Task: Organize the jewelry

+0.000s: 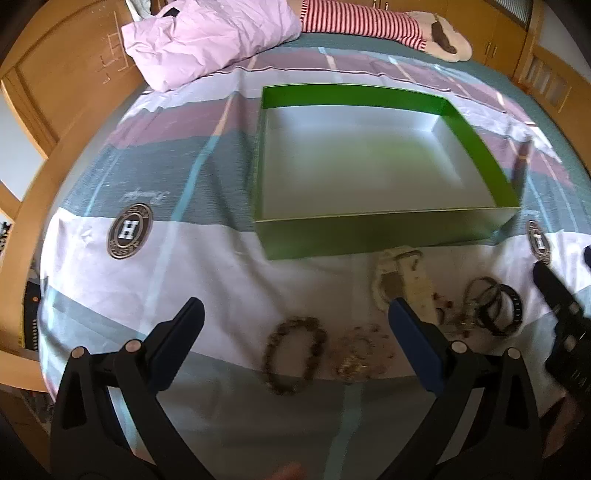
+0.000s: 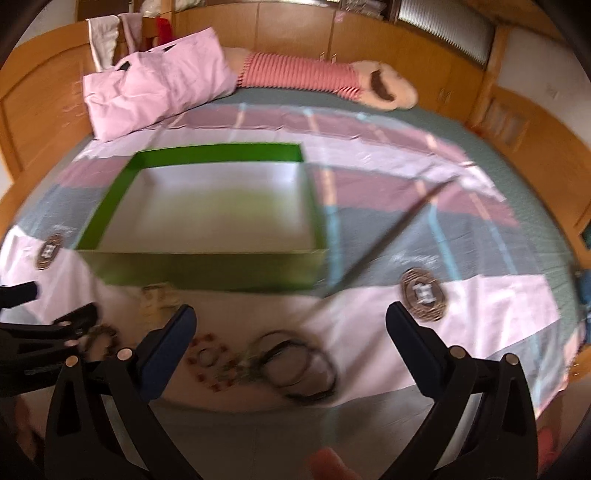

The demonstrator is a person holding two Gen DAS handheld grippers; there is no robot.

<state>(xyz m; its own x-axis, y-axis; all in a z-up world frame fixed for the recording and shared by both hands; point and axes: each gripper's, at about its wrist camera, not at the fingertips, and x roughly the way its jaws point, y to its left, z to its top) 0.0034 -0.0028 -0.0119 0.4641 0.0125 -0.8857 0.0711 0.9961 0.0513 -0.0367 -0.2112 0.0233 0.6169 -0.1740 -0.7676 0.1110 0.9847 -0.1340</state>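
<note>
An open green box [image 1: 369,236] with a pale inside stands on the bed; it also shows in the right wrist view [image 2: 207,271]. Jewelry lies in front of it: a brown bead bracelet [image 1: 293,354], a gold chain pile [image 1: 356,356], a cream woven band [image 1: 404,280] and black bangles [image 1: 498,306]. In the right wrist view the black bangles [image 2: 299,365] and red beads [image 2: 210,360] lie between the fingers. My left gripper [image 1: 295,314] is open and empty above the bracelet. My right gripper [image 2: 290,317] is open and empty above the bangles.
A pink pillow [image 1: 207,37] and a striped plush toy [image 1: 369,18] lie at the far end of the bed. Wooden bed frame [image 1: 48,110] surrounds the patterned sheet. A thin dark strap [image 2: 391,240] runs across the sheet right of the box.
</note>
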